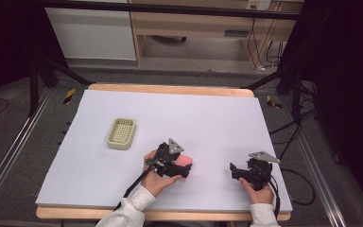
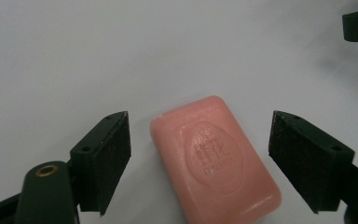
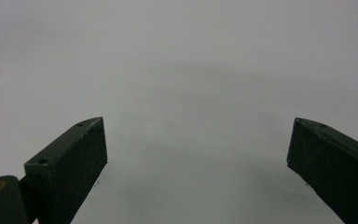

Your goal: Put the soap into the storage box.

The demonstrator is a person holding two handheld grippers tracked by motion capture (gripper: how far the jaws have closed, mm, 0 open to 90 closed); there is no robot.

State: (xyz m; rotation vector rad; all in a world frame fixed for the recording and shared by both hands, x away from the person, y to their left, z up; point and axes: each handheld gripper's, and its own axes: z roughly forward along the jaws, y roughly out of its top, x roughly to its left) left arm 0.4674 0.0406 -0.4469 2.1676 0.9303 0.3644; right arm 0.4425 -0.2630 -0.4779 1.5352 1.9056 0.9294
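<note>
— How do the claws stand?

— The left gripper point(image 2: 199, 158) is spread wide, nothing clamped; the pink soap bar point(image 2: 214, 158) lies flat between its jaws, a gap on either side, tilted a little against their line. The right gripper point(image 3: 198, 154) is just as wide — bare sheet between its jaws.

— And outward from them?

— Both rest low over a pale lavender sheet point(image 1: 208, 118) on a wooden table point(image 1: 170, 89). Ahead and to the left of the left gripper point(image 1: 172, 163), well apart, sits a yellow-green soap tray point(image 1: 121, 133). Beyond the table: grey floor, a wooden desk point(image 1: 203, 23), black frame bars.
</note>
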